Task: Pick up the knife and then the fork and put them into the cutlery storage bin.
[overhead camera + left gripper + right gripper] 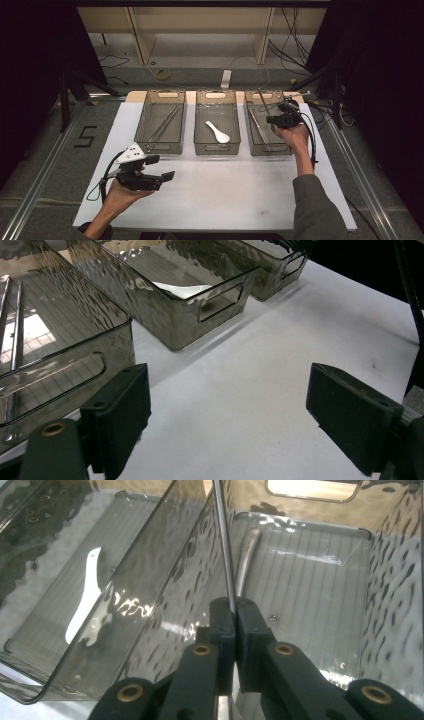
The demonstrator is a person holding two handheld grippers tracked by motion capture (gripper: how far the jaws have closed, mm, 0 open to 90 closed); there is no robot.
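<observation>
Nearest the person, the left gripper (167,167) hovers over the bare white table (225,200), near the left edge, its jaws spread wide with nothing between them; in the left gripper view the two black pads stand well apart over the tabletop.

Farther off, three smoky see-through bins stand in a row. The left bin (161,146) holds long thin metal sticks. The middle bin (217,147) holds a white spoon (218,132).

At the far right, the right gripper (280,119) is over the right bin (267,149), its jaws pinched on a thin rod (222,540). The rod is slim, straight, dark grey metal with a dull sheen; it rises from between the pads and runs up out of the right gripper view, over the bin's left wall. Beyond it, a metal utensil handle (246,560) lies on the ribbed floor of the right bin.
</observation>
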